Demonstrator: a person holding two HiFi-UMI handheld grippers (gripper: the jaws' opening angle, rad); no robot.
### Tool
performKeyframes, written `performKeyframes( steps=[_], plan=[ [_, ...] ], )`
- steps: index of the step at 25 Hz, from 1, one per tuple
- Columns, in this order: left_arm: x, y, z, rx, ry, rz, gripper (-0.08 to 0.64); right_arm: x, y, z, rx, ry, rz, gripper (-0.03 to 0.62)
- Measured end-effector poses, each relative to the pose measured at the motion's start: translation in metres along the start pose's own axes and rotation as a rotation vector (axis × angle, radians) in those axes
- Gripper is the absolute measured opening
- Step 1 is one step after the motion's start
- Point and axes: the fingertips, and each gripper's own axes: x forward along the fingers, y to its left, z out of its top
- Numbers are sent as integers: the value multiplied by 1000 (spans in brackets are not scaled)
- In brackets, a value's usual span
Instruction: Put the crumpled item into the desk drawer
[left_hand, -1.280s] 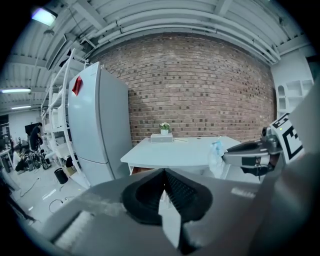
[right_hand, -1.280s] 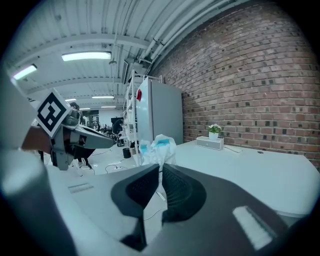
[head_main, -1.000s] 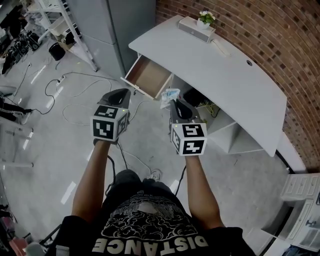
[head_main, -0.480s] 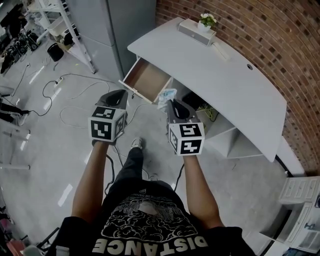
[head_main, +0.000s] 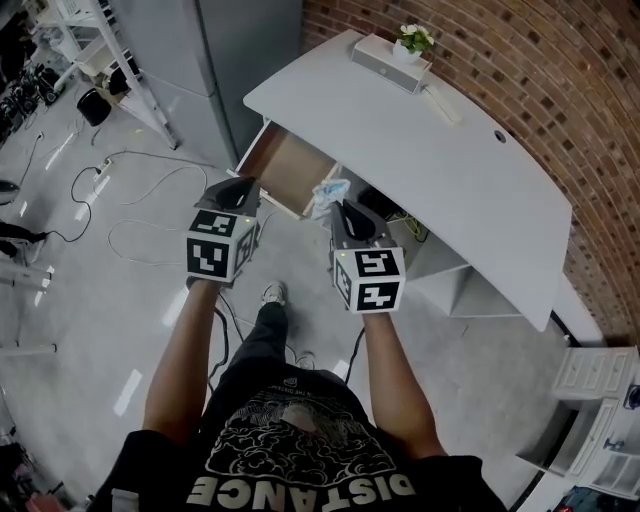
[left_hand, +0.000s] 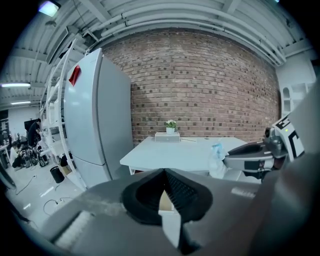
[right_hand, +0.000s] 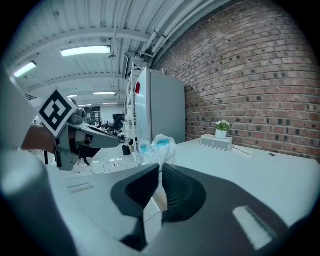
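Note:
My right gripper (head_main: 338, 207) is shut on a crumpled white and blue item (head_main: 328, 195), which sticks up past the jaw tips (right_hand: 157, 146). It hangs at the front right corner of the open desk drawer (head_main: 287, 165), whose brown inside shows empty. My left gripper (head_main: 243, 188) is shut with nothing in it, just off the drawer's front edge to the left. In the left gripper view the crumpled item (left_hand: 217, 159) and the right gripper (left_hand: 250, 159) show at the right, in front of the white desk (left_hand: 175, 152).
The white desk (head_main: 450, 150) stands against a brick wall, with a small potted plant (head_main: 414, 38) on a white box at its far end. A grey cabinet (head_main: 240, 50) stands left of the drawer. Cables (head_main: 130, 190) trail over the floor at left. Open shelves (head_main: 450, 275) sit under the desk.
Both grippers have come closer to the desk. The crumpled item has moved from beside the drawer to over its front right corner. The person has stepped forward.

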Motion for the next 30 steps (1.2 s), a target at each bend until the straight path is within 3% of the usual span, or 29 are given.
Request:
performKeyframes(
  steps=[12, 30],
  plan=[
    [58, 48, -10, -55, 51, -4, -2, 78, -9, 0, -13, 78, 29, 21],
    [118, 131, -62, -156, 167, 17, -2, 214, 6, -32, -44, 245, 134, 21]
  ],
)
